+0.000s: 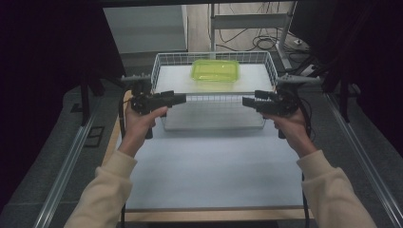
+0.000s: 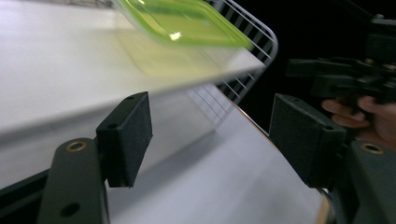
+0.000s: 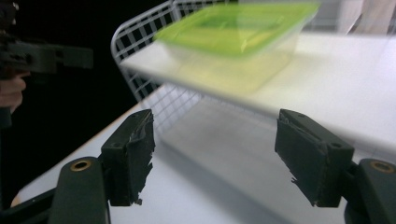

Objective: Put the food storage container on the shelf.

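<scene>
The green-lidded box (image 1: 215, 70) sits on the white board in the wire basket (image 1: 161, 64) at the far end of the bench (image 1: 214, 166). The left tool (image 1: 183, 98) and the right tool (image 1: 245, 101) are at the basket's two sides, both with jaws spread wide and nothing between them.

- Green-lidded clear box (image 1: 215, 70): shut, lying flat, beyond and between the left gripper (image 1: 177, 99) and right gripper (image 1: 250, 101), apart from both, whose jaws stand wide.
</scene>
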Tool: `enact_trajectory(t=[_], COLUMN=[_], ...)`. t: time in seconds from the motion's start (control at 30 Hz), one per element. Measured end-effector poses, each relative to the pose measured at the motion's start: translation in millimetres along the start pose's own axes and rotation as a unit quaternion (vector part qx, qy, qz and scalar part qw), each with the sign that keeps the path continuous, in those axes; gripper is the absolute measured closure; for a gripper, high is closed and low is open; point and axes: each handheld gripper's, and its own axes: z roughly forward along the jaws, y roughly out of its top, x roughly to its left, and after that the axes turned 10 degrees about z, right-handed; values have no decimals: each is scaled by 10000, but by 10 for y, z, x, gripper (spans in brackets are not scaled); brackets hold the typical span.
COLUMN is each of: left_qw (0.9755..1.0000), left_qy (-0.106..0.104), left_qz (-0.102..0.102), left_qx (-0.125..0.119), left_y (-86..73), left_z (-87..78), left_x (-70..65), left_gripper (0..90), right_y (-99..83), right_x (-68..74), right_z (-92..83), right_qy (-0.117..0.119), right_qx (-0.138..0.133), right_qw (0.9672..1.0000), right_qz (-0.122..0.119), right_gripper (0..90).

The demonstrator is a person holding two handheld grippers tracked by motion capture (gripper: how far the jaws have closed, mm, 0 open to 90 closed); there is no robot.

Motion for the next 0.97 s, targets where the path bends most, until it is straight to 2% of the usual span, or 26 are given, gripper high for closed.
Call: enact_trajectory(t=[0.17,0.23,0.3,0.47,0.53,0.6,0.7,0.8,0.97], left_qw=[9997,9996,9995,9990,9989,9986,9975,9974,9972], left_qy=[-137,-152,-202,-107,-103,-51,3,-3,68], left_qz=[181,207,217,280,238,202,208,170,214], left_qx=[40,67,126,323,403,495,680,703,714], left_y=[-373,-528,-684,-1089,-1247,-1379,-1490,-1520,-1557], left_z=[-148,-182,-200,-210,-189,-160,-110,-81,-65], left_x=[-203,-264,-305,-383,-399,-405,-397,-390,-390], left_gripper=[296,295,295,293,292,292,291,291,289], right_y=[-420,-612,-805,-1243,-1370,-1457,-1530,-1577,-1633], right_x=[84,107,109,109,96,71,34,16,12], right_z=[-110,-149,-169,-175,-162,-155,-147,-144,-162], right_qy=[160,156,238,223,157,166,156,145,-9], right_qx=[97,147,215,421,510,538,525,563,510], right_qw=[9996,9993,9991,9979,9972,9973,9976,9973,9970], right_qz=[-213,-300,-289,-445,-516,-475,-432,-439,-573], right_gripper=[267,258,258,257,252,252,252,250,246])
